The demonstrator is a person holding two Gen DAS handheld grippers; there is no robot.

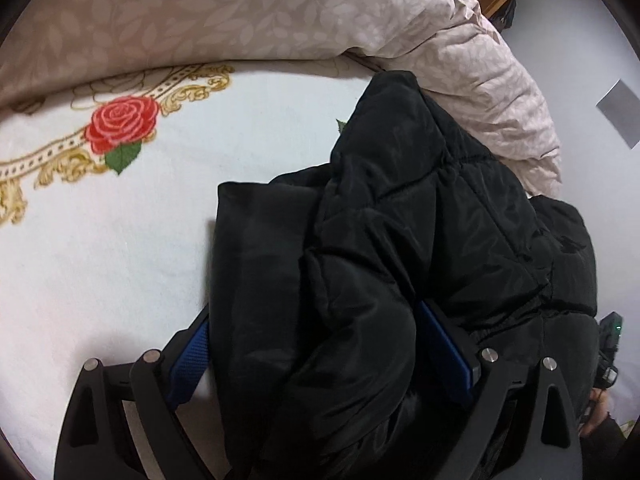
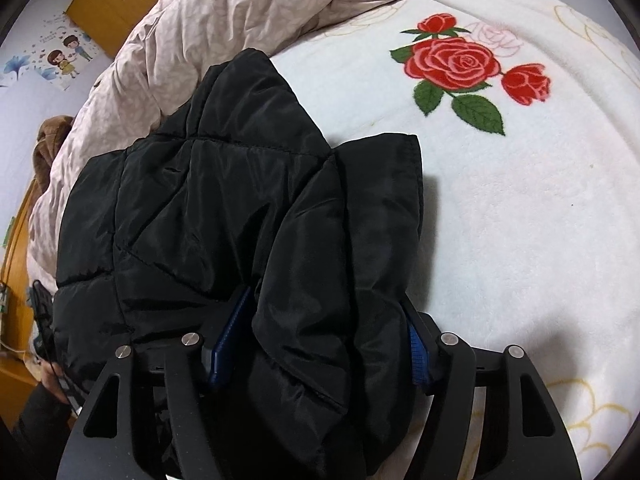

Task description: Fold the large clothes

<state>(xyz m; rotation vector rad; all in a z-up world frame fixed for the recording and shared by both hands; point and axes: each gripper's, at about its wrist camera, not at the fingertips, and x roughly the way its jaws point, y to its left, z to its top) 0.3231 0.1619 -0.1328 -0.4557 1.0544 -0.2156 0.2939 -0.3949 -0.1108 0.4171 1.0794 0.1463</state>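
A black quilted puffer jacket lies bunched and partly folded on a white bed blanket. My left gripper straddles a thick fold of it. Its jaws stand wide, and a sliver of white shows between the left blue pad and the fabric, so it is open. In the right wrist view the same jacket fills the lower middle. My right gripper has both blue pads pressed against a puffy fold that bulges up between them.
A crumpled beige leaf-print duvet is heaped along the far side, touching the jacket. The blanket carries a red rose print. A wooden door and stickered wall stand beyond. A person's hand shows at the edge.
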